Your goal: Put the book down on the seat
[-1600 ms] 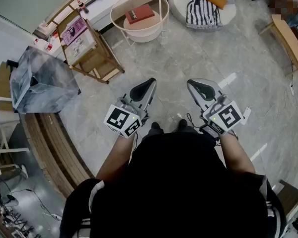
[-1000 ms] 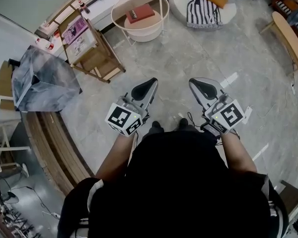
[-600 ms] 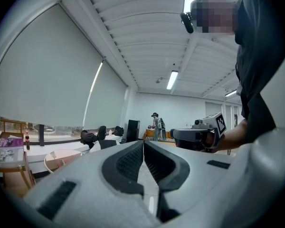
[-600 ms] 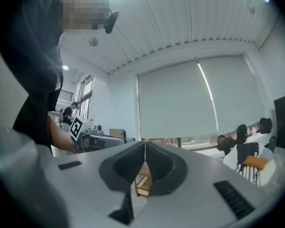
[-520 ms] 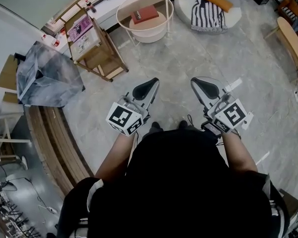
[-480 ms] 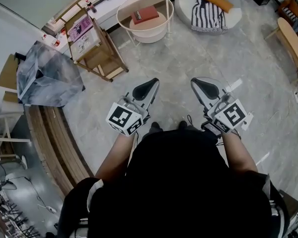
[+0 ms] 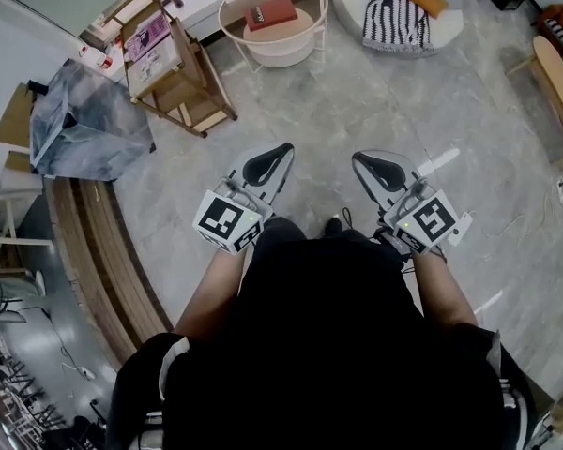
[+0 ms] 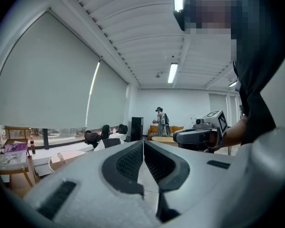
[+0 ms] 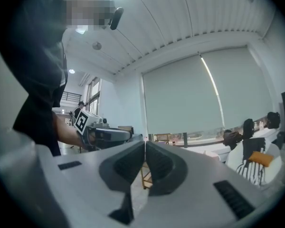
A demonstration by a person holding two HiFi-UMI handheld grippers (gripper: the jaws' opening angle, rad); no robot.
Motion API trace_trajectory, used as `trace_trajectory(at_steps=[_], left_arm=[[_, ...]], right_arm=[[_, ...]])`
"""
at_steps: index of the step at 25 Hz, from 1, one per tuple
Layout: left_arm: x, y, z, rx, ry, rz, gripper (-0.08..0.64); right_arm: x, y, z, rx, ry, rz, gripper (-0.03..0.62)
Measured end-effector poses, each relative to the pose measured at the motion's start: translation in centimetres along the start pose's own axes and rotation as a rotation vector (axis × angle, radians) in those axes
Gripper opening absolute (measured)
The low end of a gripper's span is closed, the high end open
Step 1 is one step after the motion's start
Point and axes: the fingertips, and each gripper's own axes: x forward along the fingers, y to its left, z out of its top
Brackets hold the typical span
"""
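Facing open floor [image 7: 357,111]: left tool [image 7: 280,151], right tool [image 7: 361,160], both closed empty; book [image 7: 269,12] far ahead.

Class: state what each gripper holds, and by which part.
Nothing: left gripper and right gripper are both shut, empty. The red book lies on the round white table.

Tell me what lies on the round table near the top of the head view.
A red book lies flat on the round table, on its pale shelf inside the white ring frame. Nothing else shows there; the patch beneath the book is covered.
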Motion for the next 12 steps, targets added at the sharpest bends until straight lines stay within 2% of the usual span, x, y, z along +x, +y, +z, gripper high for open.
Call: trace_trajectory(at_steps=[5,8,12], left_arm=[[0.9,-0.7,-0.9,-0.001,0.03,-0.012,0.025],[1.5,0.3,-1.5,-0.02,0.037,0.003,0.025],[3.6,1.8,-2.2,-0.037,0.027,0.001,0.026]], right_arm=[[-1.0,-1.8,-0.6,-0.019,0.005,-0.021,0.029],[-1.0,-3.6,-1.5,0.008,0.009,-0.052,0.029],[0.4,-5.5,-2.8,0.016,0.033,-0.048,0.029]])
